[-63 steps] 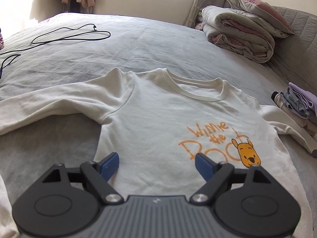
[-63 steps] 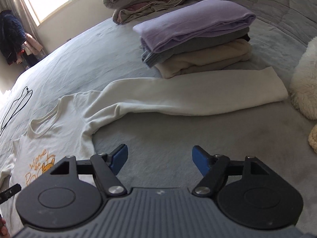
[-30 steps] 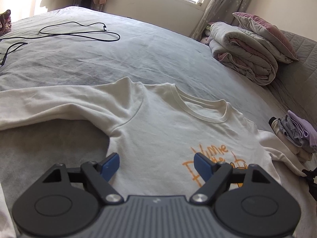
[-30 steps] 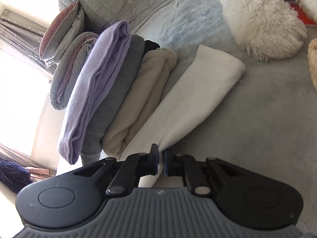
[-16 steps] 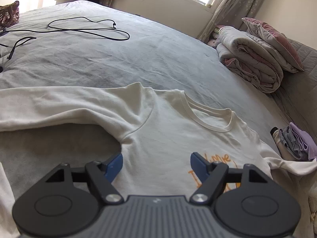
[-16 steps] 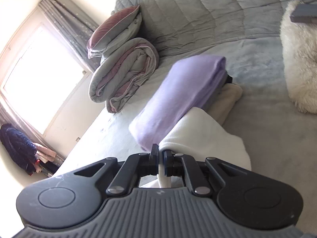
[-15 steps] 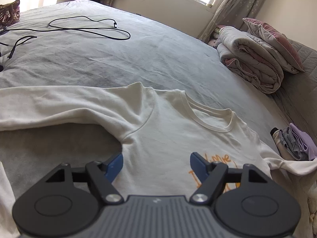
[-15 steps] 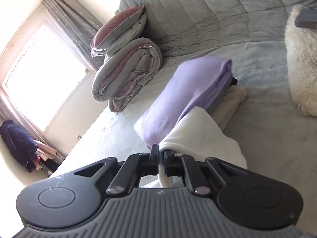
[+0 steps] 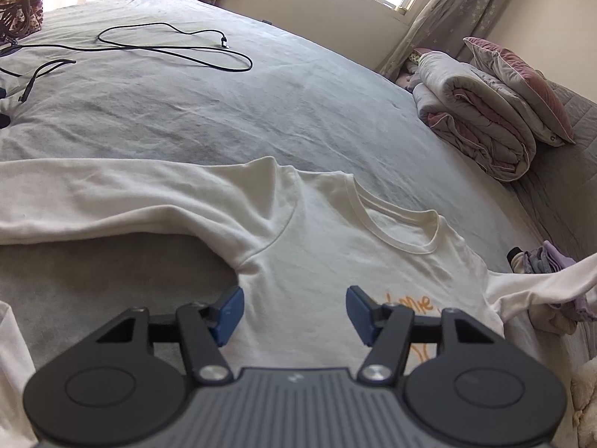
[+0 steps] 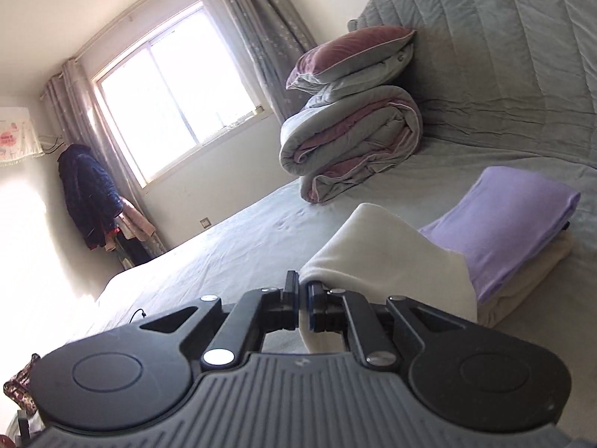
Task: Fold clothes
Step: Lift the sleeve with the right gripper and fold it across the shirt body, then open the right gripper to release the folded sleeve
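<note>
Spreading across most of the left wrist view, the grey bed sheet (image 9: 298,104) carries a cream long-sleeved sweatshirt with orange lettering (image 9: 335,261), lying flat, neckline toward the upper right of the frame and one sleeve running off the left edge. A rolled grey-and-pink duvet (image 10: 350,142) sits at the upper middle of the right wrist view, with a stack of folded clothes topped by a lilac piece (image 10: 515,224) at centre right.

The left gripper (image 9: 294,311) hovers over the sweatshirt's chest just below the armpit seam; its jaws are closing with cloth under them but nothing pinched yet. The right gripper (image 10: 303,304) is clamped on the cream sleeve cuff (image 10: 380,250), which drapes up and over in front of the lilac stack.

What the fold likely turns on: the sleeve's long axis runs from the shoulder at the right of the left wrist view, where it hangs lifted (image 9: 552,283), and must cross leftward over the body toward the left gripper.

Compared with a second ago, the sleeve is off the bed and raised, and the left jaws are narrower.
</note>
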`<state>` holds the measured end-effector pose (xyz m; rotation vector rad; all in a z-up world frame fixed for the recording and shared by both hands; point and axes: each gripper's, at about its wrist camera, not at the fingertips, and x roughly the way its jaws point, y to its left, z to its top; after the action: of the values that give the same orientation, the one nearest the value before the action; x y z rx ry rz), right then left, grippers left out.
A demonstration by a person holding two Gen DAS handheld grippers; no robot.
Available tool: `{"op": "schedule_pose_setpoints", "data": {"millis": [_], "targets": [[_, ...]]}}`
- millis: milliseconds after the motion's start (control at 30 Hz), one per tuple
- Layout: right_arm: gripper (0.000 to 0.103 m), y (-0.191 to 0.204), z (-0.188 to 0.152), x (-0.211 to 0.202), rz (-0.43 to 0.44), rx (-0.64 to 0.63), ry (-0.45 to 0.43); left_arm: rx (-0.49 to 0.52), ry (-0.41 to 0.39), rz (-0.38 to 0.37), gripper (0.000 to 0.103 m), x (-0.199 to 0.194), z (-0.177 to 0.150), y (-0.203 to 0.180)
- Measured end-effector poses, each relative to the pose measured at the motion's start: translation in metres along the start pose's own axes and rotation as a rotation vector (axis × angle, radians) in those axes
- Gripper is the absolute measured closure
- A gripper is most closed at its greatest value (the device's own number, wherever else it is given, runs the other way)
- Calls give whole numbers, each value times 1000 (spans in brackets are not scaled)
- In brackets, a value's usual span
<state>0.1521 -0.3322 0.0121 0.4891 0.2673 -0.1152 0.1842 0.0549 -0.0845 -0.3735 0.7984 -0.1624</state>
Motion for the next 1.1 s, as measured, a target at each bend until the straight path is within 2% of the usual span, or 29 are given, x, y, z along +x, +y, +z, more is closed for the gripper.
{"op": "schedule_pose_setpoints", "data": {"millis": [267,467,633,867,1033,1067,1100], "targets": [[95,57,-26,28,127,-162,80,-26,0,-9,51,-3,6,8],[95,102,-68,51,210,-316,191,-34,3,-12,56,-3,9,12],[95,125,-119,68,237,-443,312,-45,7,-15,60,-2,11,17],[95,126,-178,84,227,-493,474,-43,8,-17,62,-1,12,19],[84,123,-183,78,247,-445,523,-28,4,-22,62,-2,13,18],[79,120,-179,76,260,-416,532,-24,2,-24,62,-3,13,18],[61,115,-175,72,274,-392,533,-19,-1,-25,62,-3,13,17]]}}
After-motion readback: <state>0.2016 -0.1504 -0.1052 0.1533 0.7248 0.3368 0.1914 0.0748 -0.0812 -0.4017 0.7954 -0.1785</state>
